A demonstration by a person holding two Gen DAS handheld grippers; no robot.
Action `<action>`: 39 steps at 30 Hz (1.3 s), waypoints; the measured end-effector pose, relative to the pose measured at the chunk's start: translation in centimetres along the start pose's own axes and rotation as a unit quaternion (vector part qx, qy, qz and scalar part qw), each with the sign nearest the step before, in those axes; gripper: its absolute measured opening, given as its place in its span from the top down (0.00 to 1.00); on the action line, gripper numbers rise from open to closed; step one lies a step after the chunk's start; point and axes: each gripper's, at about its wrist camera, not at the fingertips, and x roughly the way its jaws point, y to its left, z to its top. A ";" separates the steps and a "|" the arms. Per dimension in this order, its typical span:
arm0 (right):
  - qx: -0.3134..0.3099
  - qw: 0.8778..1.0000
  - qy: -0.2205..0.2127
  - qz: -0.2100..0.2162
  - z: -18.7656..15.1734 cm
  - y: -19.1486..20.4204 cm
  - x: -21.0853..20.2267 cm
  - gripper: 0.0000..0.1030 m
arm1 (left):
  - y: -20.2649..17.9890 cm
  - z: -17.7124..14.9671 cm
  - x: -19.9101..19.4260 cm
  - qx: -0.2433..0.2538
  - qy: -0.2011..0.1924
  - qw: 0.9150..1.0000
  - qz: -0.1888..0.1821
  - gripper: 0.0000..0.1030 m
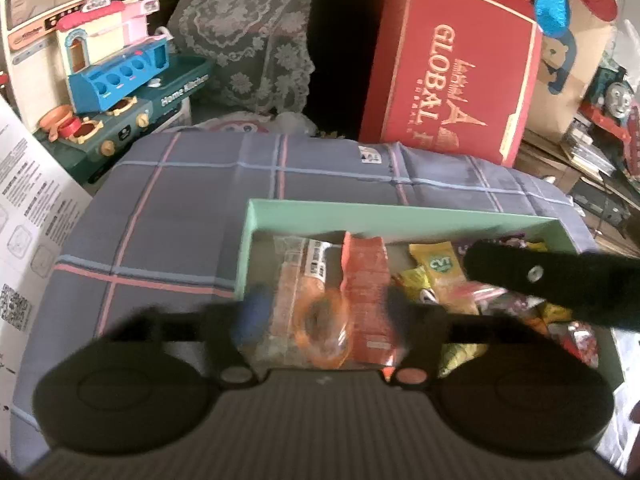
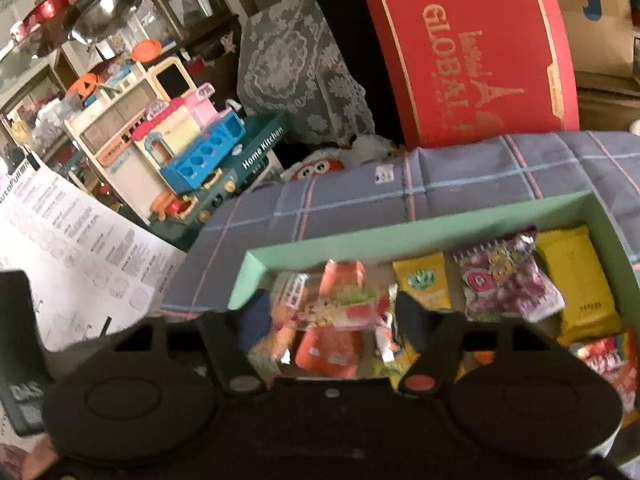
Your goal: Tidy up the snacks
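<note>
Both grippers are over the green box (image 1: 400, 220), which sits on a plaid cloth (image 1: 180, 208) over the desk and fills the lower right of each view. The snacks are already in it, so this looks like the arranging step: packets going into their rows rather than being collected.

The left gripper (image 1: 320, 312) hangs low over the box's left end, its jaws wide apart. Between them lie a clear packet (image 1: 308, 300) with an orange ring showing through, and an orange pack (image 1: 366, 280) just beside it. Neither finger seems to be pressing either one, so I judge it is holding nothing. A black bar crossing the right of that view is probably the other gripper, reaching in.

The right gripper (image 2: 330, 316) is also well open, over the same left end. A small bright wrapper (image 2: 344, 308) lies across the gap above an orange packet (image 2: 332, 344); with the blur I cannot tell whether the fingers touch it, though it looks loose. Further right in the box are a yellow sachet (image 2: 424, 284), a purple bag (image 2: 508, 280) and a yellow pack (image 2: 576, 280), lined up along the far wall.

Next, one gripper needs to close on a single packet without catching its neighbour, since they overlap here. The two tools are crowded together and could knock each other.
</note>
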 end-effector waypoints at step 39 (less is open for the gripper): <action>-0.022 0.999 -0.014 -0.032 -7.7 -0.7 -11.1 0.00 | -2.3 -9.2 -10.1 0.007 0.009 1.000 -0.003 0.00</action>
